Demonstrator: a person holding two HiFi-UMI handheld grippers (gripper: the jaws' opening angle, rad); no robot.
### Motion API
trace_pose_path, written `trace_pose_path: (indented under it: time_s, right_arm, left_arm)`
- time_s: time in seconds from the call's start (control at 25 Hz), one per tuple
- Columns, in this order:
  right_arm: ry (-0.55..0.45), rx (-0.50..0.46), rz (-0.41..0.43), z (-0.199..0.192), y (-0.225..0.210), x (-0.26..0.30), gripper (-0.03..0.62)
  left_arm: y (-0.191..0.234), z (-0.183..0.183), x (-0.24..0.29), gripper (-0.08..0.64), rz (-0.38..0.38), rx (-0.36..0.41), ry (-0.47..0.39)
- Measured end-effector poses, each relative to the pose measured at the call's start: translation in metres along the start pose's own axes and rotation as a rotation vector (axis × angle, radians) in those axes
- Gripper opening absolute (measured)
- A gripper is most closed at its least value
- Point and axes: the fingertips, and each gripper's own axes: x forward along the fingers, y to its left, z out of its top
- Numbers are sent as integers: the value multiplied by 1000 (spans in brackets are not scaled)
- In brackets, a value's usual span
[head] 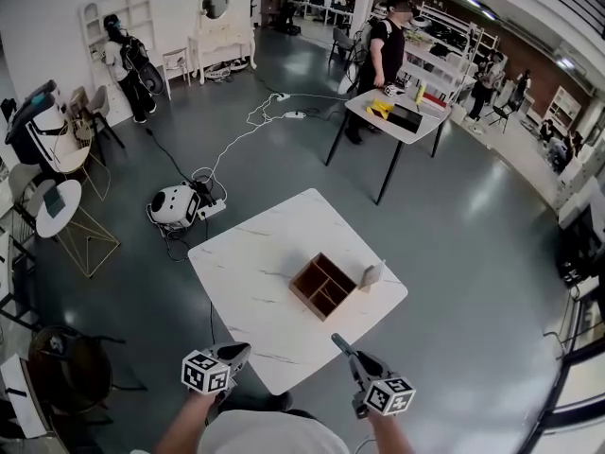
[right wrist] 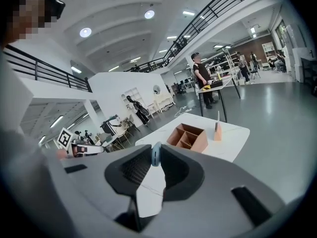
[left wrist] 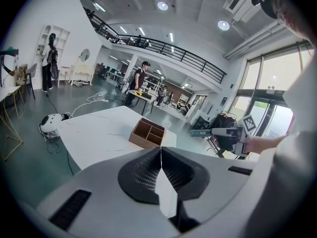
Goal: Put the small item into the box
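- My right gripper [head: 338,340] was clamped shut on the small pale-blue item [right wrist: 155,154], near my body.
- My left gripper [left wrist: 161,155] was fully closed, with nothing between its jaws.
- The compartmented wooden box [head: 323,284] stood well beyond both grippers on the white table [head: 248,253].

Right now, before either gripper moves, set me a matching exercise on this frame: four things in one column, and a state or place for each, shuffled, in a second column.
Things
1. left gripper
2. right gripper
3. brown wooden box with dividers
4. small tan block holding a white card

States and places
A. stands upright on the white marble-patterned table, right beside the box
B. jaws shut on a small pale blue item
C. jaws together, nothing between them
D. sits open-topped on that table, compartments showing

Pairs: 1-C, 2-B, 3-D, 4-A
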Motion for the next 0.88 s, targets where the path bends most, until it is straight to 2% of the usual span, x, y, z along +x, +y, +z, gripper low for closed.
trace_pose_path:
  time_s: [0.44, 0.88]
  right_arm:
    - [45, -40, 7, 9, 0, 25, 75]
    - [75, -78, -91, 11, -13, 50, 75]
  left_arm:
    - [5, 16, 6, 14, -10, 31, 18]
    - [27, 31, 26, 14, -85, 64, 63]
